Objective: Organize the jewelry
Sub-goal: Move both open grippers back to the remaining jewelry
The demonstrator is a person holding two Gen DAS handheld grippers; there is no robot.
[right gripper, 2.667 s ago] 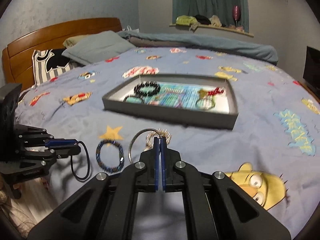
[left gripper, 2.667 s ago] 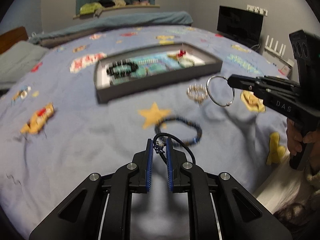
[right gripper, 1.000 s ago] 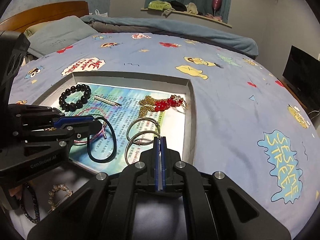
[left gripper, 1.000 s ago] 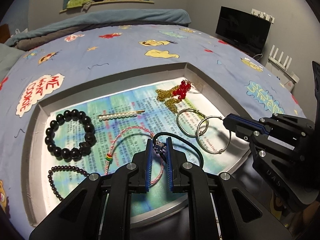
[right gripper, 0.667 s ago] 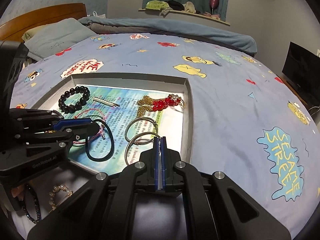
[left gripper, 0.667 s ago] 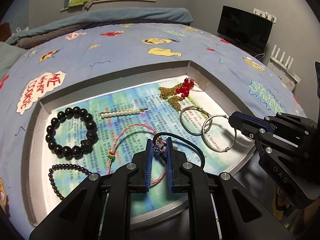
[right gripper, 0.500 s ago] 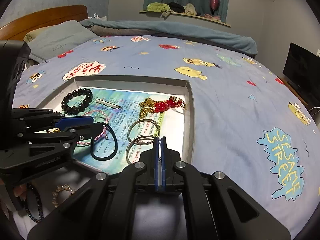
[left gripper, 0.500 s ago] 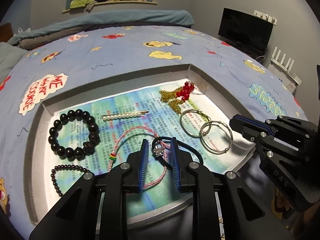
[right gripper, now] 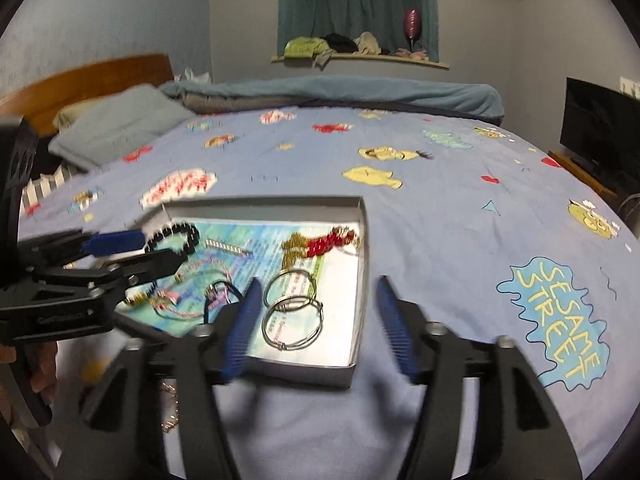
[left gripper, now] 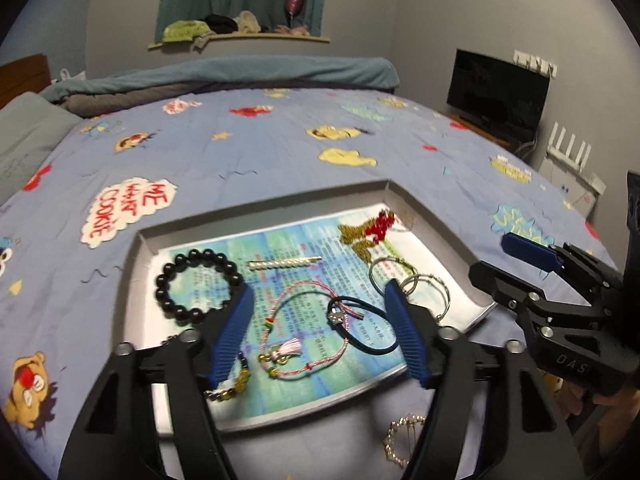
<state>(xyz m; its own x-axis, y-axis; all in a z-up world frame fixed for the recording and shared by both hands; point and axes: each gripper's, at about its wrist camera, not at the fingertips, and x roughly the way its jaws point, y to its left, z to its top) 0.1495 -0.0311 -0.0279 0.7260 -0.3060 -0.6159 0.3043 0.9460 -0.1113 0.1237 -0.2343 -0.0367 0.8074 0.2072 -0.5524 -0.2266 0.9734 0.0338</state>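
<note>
Both tongs stand spread over a grey tray (left gripper: 136,280) of jewelry on a cartoon-print bed (left gripper: 280,152). Left tongs (left gripper: 320,328), their jaws having just been opening, hold nothing: a black cord bracelet (left gripper: 360,332) lies loose on the tray's printed liner between the blue pads, touching neither, looped across a pink woven bracelet (left gripper: 316,340) with a tassel. Right tongs (right gripper: 316,320), jaws likewise just opened, hover at the tray's near right corner; a silver hoop (right gripper: 292,322) lies flat in that corner, just inside the left pad and free of it, overlapping a second silver hoop (right gripper: 288,282) beyond it. Further back in the tray sit a black bead bracelet (left gripper: 198,286) at the left, a pearl hair clip (left gripper: 284,263) at the middle and a gold chain with red beads (left gripper: 370,232) at the far right corner. Outside the tray's near edge, on the bedcover, rests a small gold ring of beads (left gripper: 404,440) (blurred). Part of a hand (left gripper: 600,404) shows below the right tool.
</note>
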